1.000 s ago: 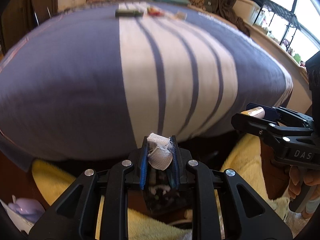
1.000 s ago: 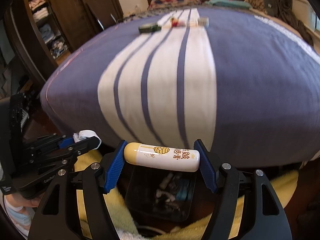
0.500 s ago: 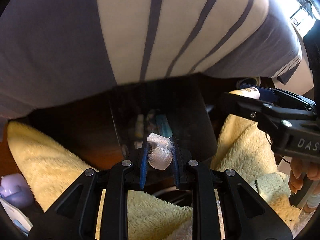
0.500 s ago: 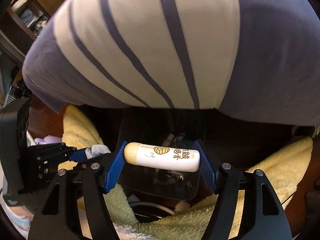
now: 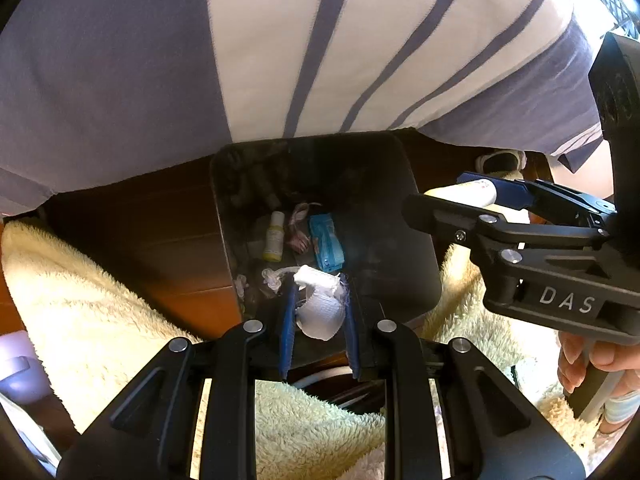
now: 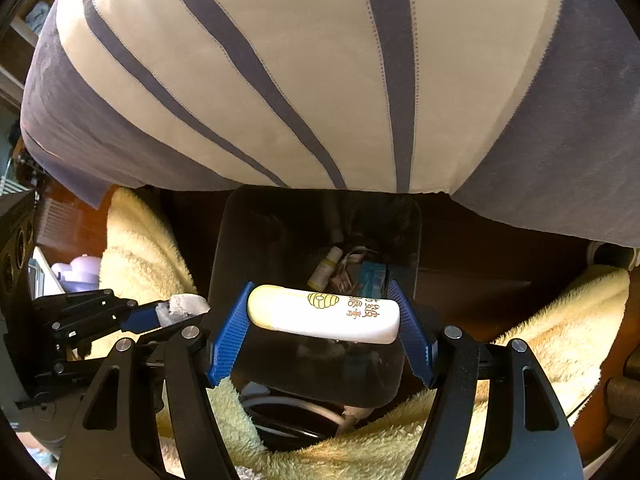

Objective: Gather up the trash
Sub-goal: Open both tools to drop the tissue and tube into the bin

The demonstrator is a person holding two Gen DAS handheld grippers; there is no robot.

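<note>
A: Left wrist view: we are holding the left gripper (image 5: 318, 322) nearly shut, pinching a crumpled white tissue (image 5: 320, 308) over the near end of the dark bin (image 5: 400, 280).

B: And we are clamping the white tube (image 6: 324, 314) endwise in the right gripper (image 6: 322, 334), jaws standing wide, above the bin's near rim.

A: We are risking a miss, I think: the tube is lying across the opening, so letting go too near the rim could bounce it onto the yellow fleece blanket (image 6: 560, 320) beside the bin.

B: The striped bedspread (image 6: 320, 80) is overhanging the bin's far side, crowding us. Inside, a small bottle (image 5: 274, 236) and blue packet (image 5: 326, 242) are lying.
</note>
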